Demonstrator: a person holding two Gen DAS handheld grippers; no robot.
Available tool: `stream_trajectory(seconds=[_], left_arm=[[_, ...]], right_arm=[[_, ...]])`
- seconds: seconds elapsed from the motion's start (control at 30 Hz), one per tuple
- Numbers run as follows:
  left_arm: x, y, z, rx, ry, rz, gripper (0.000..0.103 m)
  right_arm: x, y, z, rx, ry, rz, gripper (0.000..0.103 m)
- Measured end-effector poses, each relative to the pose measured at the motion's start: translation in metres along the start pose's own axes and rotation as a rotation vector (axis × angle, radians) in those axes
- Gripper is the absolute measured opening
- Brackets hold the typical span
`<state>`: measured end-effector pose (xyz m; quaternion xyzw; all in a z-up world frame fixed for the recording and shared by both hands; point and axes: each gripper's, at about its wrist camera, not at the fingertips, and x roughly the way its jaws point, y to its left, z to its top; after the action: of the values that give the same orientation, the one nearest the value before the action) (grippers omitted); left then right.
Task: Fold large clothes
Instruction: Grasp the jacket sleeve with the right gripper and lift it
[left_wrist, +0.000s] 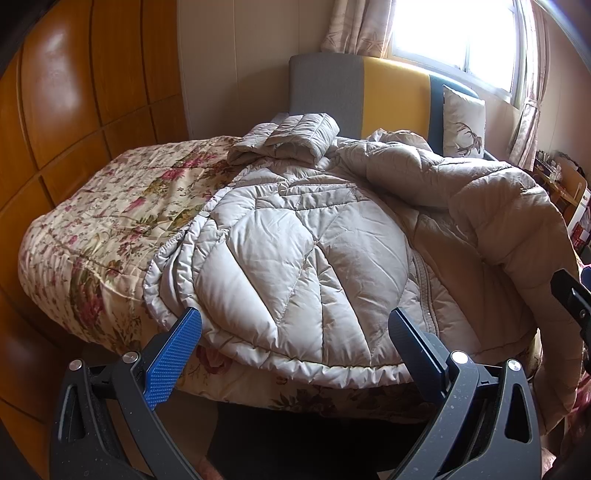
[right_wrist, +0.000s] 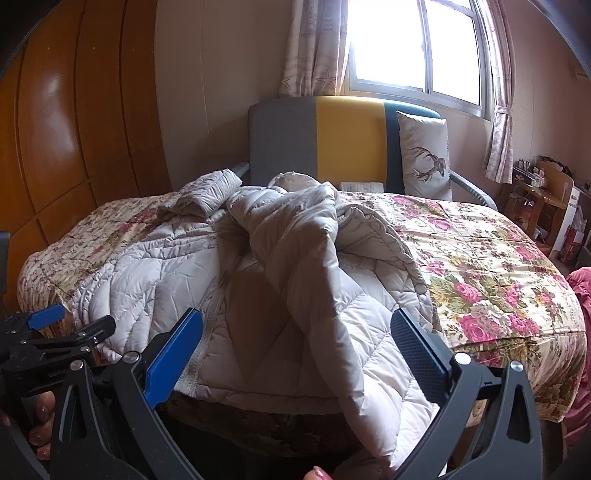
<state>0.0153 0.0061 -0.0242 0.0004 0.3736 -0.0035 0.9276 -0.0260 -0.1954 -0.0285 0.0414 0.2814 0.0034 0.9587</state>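
Puffy quilted coat (left_wrist: 295, 251), pale grey-beige with a slick, crinkled shell and stitched diamond panels, lies across the floral bedspread (left_wrist: 103, 221) at frame centre; long axis runs from the rounded hem at the lower edge up to the hood (left_wrist: 299, 138) near the padded headboard (left_wrist: 391, 92). In the right view one front panel is flopped over, its hem draping off the bed's near edge. Left claw (left_wrist: 295, 332) and right claw (right_wrist: 295, 332) both gape wide over the hem, gripping nothing, blue ribbed pads (left_wrist: 173, 358) clear of the cloth.
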Motion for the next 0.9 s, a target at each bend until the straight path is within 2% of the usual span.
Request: stream_trajectory(seconds=[0.1, 0.17, 0.27, 0.37, 0.47, 0.57, 0.6, 0.63, 0.7, 0.77, 0.87, 0.9], left_arm=[[0.001, 0.000, -0.001, 0.002, 0.006, -0.011, 0.100], [0.003, 0.000, 0.000, 0.002, 0.010, -0.025, 0.100], [0.007, 0.005, 0.001, -0.011, 0.022, -0.101, 0.100], [0.011, 0.016, 0.001, -0.070, 0.011, -0.171, 0.100], [0.014, 0.027, 0.001, -0.111, -0.024, -0.147, 0.100], [0.020, 0.033, 0.002, -0.116, -0.031, -0.123, 0.100], [0.023, 0.036, 0.002, -0.114, -0.039, -0.126, 0.100], [0.026, 0.038, 0.001, -0.109, -0.048, -0.133, 0.100], [0.032, 0.043, 0.000, -0.104, -0.060, -0.127, 0.100], [0.037, 0.047, -0.001, -0.104, -0.050, -0.107, 0.100], [0.046, 0.051, -0.003, -0.107, -0.031, -0.101, 0.100], [0.048, 0.053, -0.003, -0.111, -0.028, -0.102, 0.100]], right_arm=[[0.000, 0.000, 0.001, -0.013, -0.021, 0.058, 0.101], [0.001, -0.001, 0.001, -0.016, -0.019, 0.067, 0.101], [0.003, -0.006, 0.001, -0.070, 0.036, 0.061, 0.101], [0.001, -0.019, -0.005, -0.110, 0.055, 0.028, 0.101], [0.008, -0.030, -0.020, -0.155, 0.108, 0.014, 0.101], [0.026, -0.033, -0.041, -0.249, 0.183, -0.059, 0.101], [0.038, -0.036, -0.048, -0.277, 0.216, -0.077, 0.093], [0.047, -0.040, -0.053, -0.280, 0.262, -0.065, 0.065], [0.061, -0.052, -0.054, -0.202, 0.350, 0.017, 0.029], [0.065, -0.067, -0.042, -0.078, 0.365, 0.165, 0.028], [0.068, -0.088, -0.021, 0.075, 0.348, 0.369, 0.020], [0.072, -0.101, -0.012, 0.173, 0.339, 0.466, 0.018]])
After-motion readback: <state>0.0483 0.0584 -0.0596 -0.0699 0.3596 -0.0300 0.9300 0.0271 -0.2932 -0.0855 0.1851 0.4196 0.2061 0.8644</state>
